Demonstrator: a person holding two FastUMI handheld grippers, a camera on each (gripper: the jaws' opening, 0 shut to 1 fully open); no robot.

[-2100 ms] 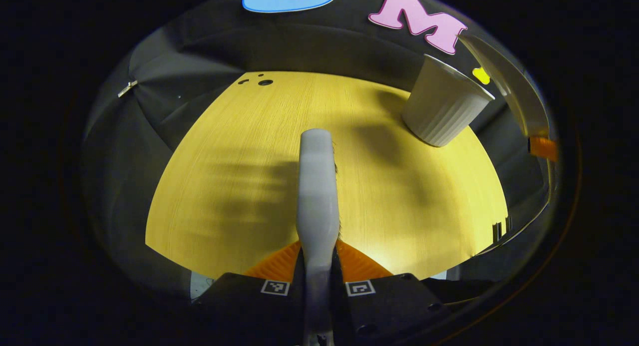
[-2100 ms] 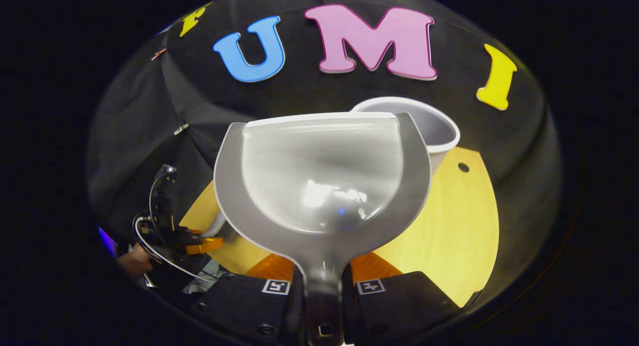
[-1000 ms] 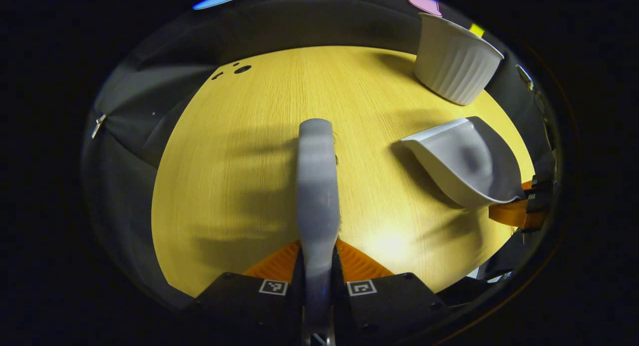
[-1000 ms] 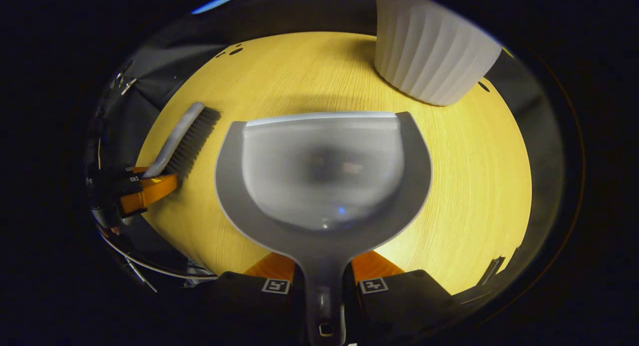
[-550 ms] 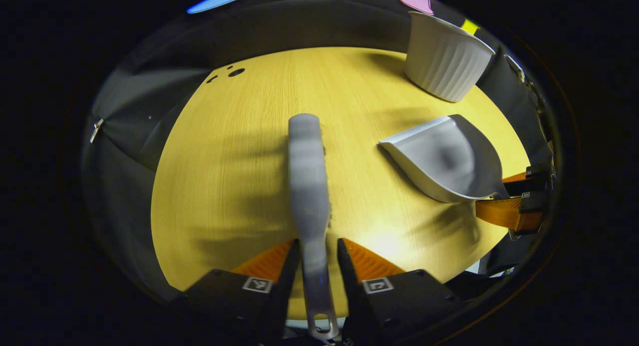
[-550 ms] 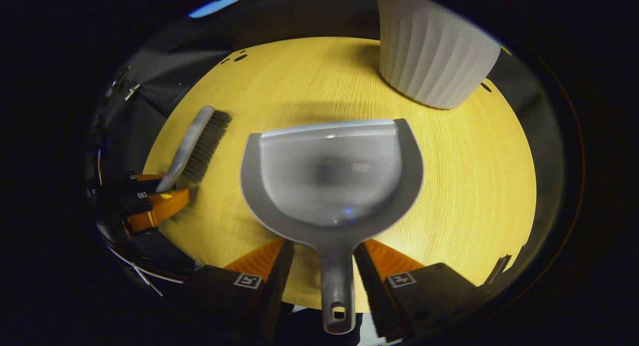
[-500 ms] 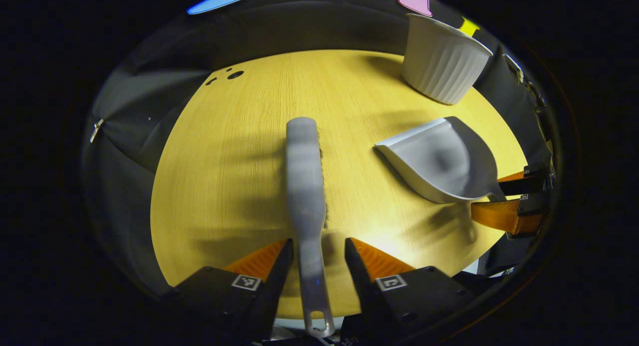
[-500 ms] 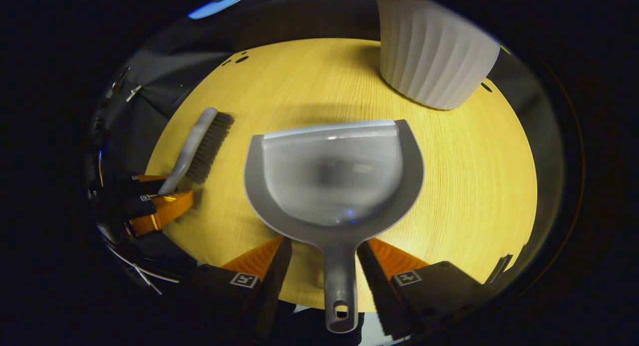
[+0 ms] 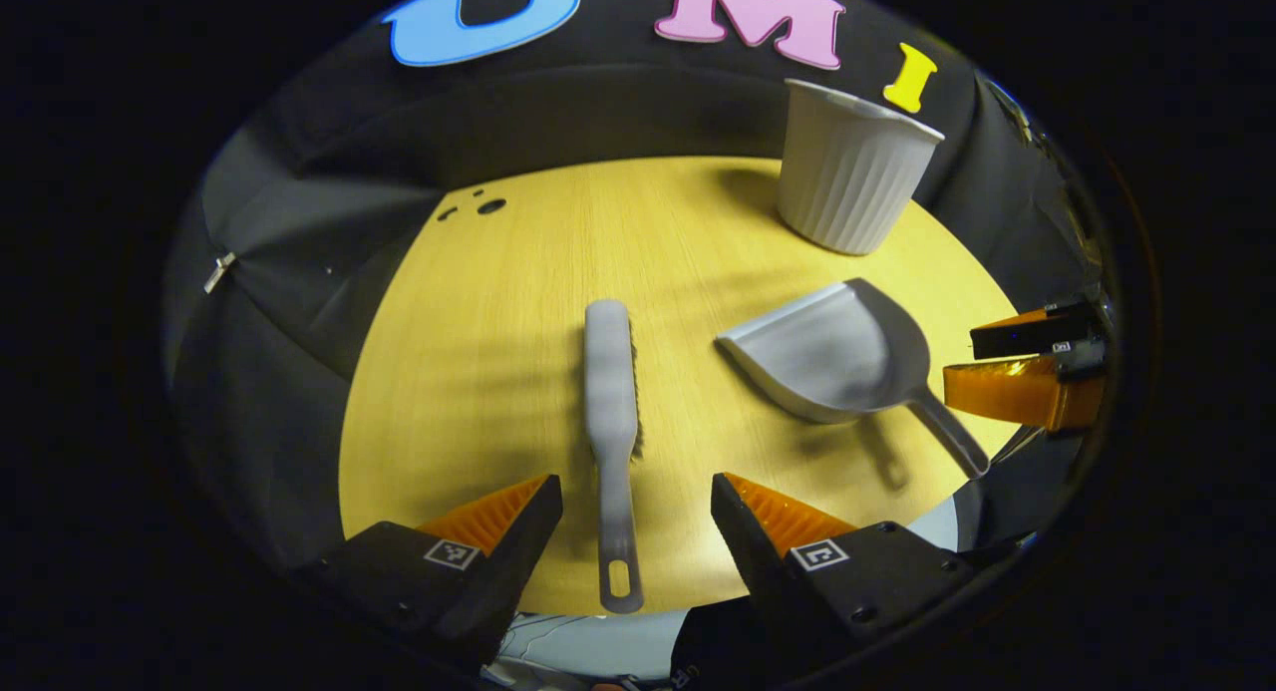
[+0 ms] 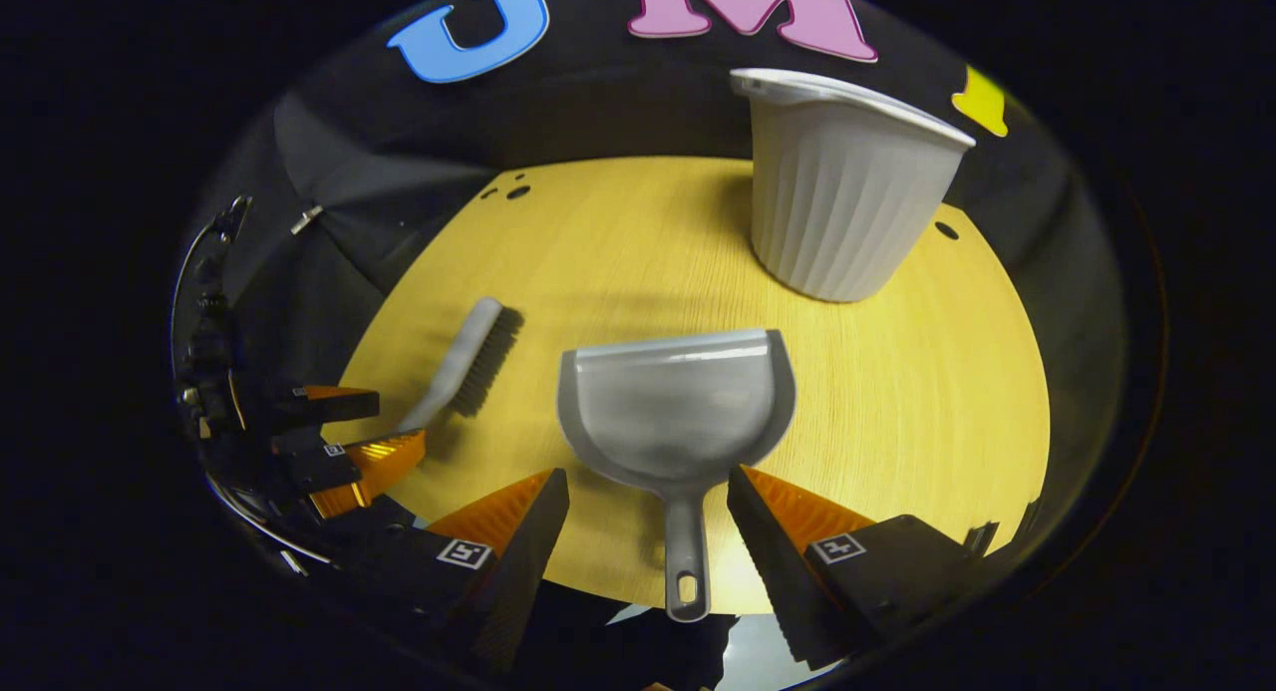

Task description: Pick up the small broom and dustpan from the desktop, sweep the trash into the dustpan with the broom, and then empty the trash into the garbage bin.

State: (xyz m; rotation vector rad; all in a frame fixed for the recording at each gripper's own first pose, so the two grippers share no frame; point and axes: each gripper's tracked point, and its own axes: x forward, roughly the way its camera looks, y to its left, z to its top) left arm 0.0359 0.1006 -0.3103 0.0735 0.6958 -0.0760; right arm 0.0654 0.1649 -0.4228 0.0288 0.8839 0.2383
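Small broom (image 9: 611,412) lies flat on the yellow desktop (image 9: 498,302), handle end toward the near edge, bristles on its right side in the left gripper view. Half a second ago its handle sat between the left gripper's fingers; now the left gripper (image 9: 636,497) has pulled back and up, jaws spread wide, and touches nothing (handle loop lies in the gap, clear of both fingers). In the right gripper view the broom (image 10: 461,362) lies angled at the left of the desktop (image 10: 917,392), with the left gripper (image 10: 354,432) just behind its handle end, also apart from it.

Dustpan (image 10: 678,412) rests flat on the desktop, mouth toward the far side, handle pointing at the near edge. The right gripper (image 10: 648,492) has likewise backed off since 0.5 s ago: jaws wide, handle between them but untouched. Two seconds ago both tools were clamped and the dustpan was lifted up by the bin; now both are set down and released. From the left gripper view the dustpan (image 9: 832,357) sits right of the broom, near it but not touching, with the right gripper (image 9: 1017,367) beyond its handle.

White ribbed garbage bin (image 10: 842,187) stands upright at the far right of the desktop, behind the dustpan, well apart from it (same in the left gripper view (image 9: 847,172)). Contents not visible.
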